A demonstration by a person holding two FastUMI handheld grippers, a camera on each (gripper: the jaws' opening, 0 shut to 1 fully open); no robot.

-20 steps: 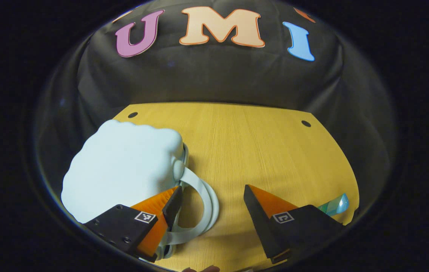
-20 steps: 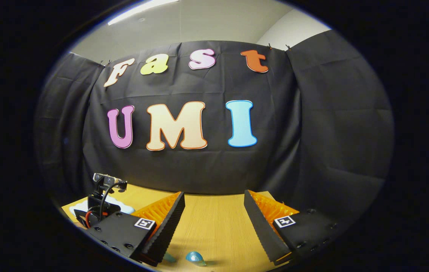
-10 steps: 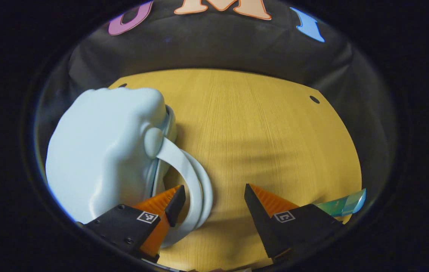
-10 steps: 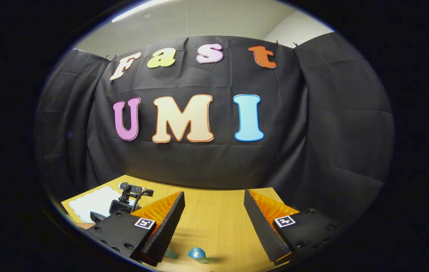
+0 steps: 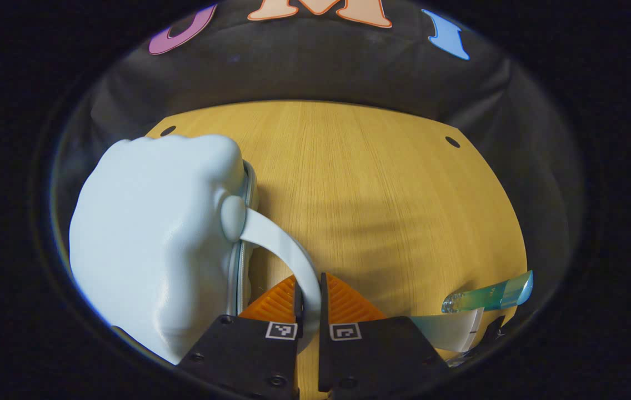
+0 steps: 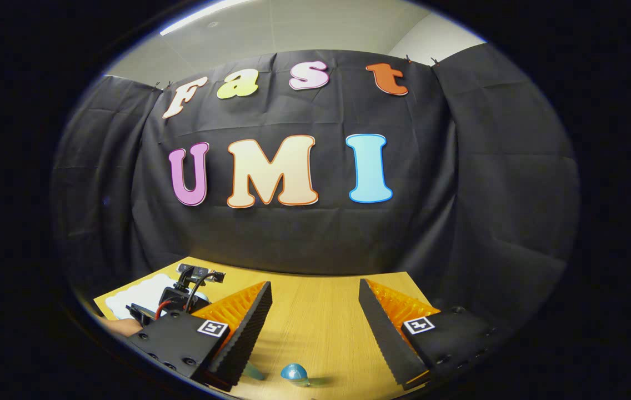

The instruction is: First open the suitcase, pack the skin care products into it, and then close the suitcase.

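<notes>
A pale blue, cloud-shaped suitcase (image 5: 149,233) lies closed on the left of the wooden table (image 5: 371,183). Its curved handle strap (image 5: 285,247) arcs out to the right, and my left gripper (image 5: 310,280) is shut on that strap. A teal skin care tube (image 5: 487,297) and a white tube (image 5: 449,330) lie at the table's right front edge. My right gripper (image 6: 315,286) hovers open over the table with nothing between its fingers. A blue rounded cap of a product (image 6: 295,372) sits just below it. Far left in the right gripper view are the left gripper (image 6: 176,294) and the suitcase (image 6: 138,291).
Black cloth walls close in the table's back and sides. Two small dark holes (image 5: 452,141) mark the table's far corners. Bare wood stretches between the suitcase and the tubes.
My left gripper has gone from open beside the handle to shut on the strap. The right gripper has barely shifted.
</notes>
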